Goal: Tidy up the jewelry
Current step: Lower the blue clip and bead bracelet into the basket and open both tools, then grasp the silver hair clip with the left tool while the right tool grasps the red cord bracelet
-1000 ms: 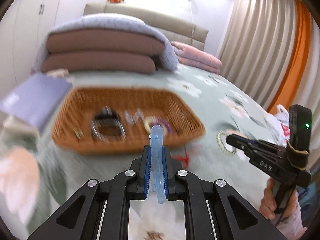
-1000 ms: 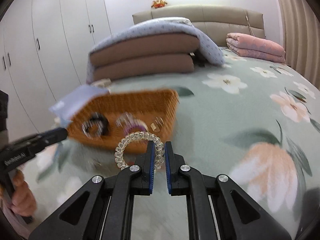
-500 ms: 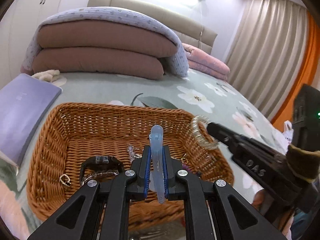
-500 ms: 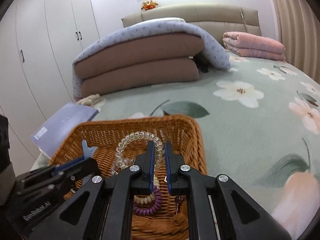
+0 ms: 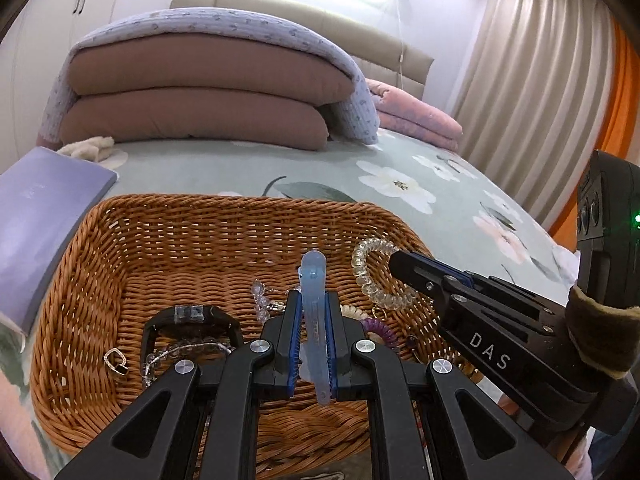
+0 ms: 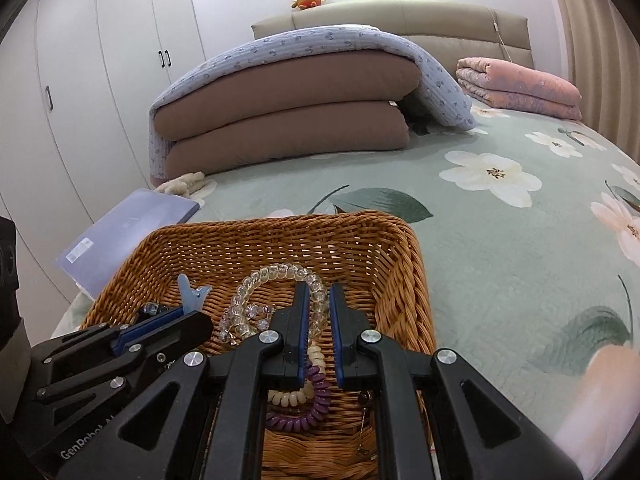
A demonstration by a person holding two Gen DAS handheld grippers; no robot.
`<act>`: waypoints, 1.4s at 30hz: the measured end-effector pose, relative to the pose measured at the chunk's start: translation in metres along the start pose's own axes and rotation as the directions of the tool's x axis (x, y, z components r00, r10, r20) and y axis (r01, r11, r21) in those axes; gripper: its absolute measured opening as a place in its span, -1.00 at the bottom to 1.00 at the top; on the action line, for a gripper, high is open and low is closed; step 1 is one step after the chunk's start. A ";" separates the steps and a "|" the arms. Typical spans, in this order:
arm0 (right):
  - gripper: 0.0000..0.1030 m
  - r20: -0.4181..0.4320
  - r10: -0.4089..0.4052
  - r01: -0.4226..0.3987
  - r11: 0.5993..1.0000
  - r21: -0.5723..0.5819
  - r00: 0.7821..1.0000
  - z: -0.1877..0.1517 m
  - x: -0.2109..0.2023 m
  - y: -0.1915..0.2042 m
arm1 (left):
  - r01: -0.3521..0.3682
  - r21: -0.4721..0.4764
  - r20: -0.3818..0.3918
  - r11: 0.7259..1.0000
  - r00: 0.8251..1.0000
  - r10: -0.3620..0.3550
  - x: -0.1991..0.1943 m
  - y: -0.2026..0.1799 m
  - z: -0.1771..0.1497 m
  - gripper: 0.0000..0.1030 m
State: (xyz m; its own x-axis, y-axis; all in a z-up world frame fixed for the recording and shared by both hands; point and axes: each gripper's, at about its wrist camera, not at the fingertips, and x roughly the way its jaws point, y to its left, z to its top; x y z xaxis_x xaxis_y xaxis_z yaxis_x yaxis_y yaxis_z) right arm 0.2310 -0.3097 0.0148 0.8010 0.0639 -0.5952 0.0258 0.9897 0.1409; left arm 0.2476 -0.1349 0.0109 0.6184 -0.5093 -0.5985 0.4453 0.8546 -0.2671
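Observation:
A brown wicker basket point(image 5: 92, 264) point(image 6: 404, 256) sits on the flowered bed. My left gripper point(image 5: 312, 320) is shut on a light blue hair clip point(image 5: 314, 304), held over the basket; the clip's tip also shows in the right wrist view point(image 6: 191, 294). My right gripper point(image 6: 320, 312) hangs over the basket's right side with its jaws slightly parted, and a clear spiral hair tie point(image 6: 276, 280) point(image 5: 372, 280) still hangs on its left finger. In the basket lie a black watch point(image 5: 192, 320), a clear bead bracelet point(image 5: 180, 350), a purple spiral tie point(image 6: 308, 408) and a cream one point(image 6: 292, 394).
A lavender book point(image 5: 36, 216) point(image 6: 124, 232) lies left of the basket. Folded brown and blue quilts point(image 5: 200, 92) and a pink blanket point(image 6: 520, 88) are stacked near the headboard. White wardrobes point(image 6: 80, 80) stand to the left and curtains point(image 5: 532, 80) to the right.
Both grippers have moved from beside the basket to over it, carrying the clip and the clear tie. The right jaws have parted a little around the tie.

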 end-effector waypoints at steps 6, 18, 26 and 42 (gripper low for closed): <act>-0.77 -0.021 0.006 -0.006 1.000 -0.007 1.000 -0.002 0.005 0.003 | 0.004 0.003 0.001 1.000 1.000 -0.004 -0.002 -0.002 -0.001 -0.79; -0.77 -0.036 -0.028 0.026 0.998 -0.052 0.999 -0.007 0.009 0.012 | -0.009 0.004 -0.028 1.000 1.000 0.009 0.006 -0.003 -0.002 -0.79; -0.76 -0.025 -0.004 0.005 1.000 0.017 1.000 -0.005 0.003 -0.005 | 0.027 -0.072 -0.012 0.997 1.000 -0.028 0.000 0.014 0.000 -0.14; -0.40 0.033 0.044 -0.046 0.998 0.053 0.998 -0.060 -0.082 -0.023 | 0.037 -0.096 0.125 0.995 0.992 -0.025 -0.099 0.030 -0.036 -0.14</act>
State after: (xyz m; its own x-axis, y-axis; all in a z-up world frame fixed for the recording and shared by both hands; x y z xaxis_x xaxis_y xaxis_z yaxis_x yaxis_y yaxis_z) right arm 0.1290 -0.3294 0.0125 0.8209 0.1035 -0.5617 0.0207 0.9774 0.2103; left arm 0.1765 -0.0548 0.0346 0.6832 -0.5390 -0.4927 0.4039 0.8410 -0.3600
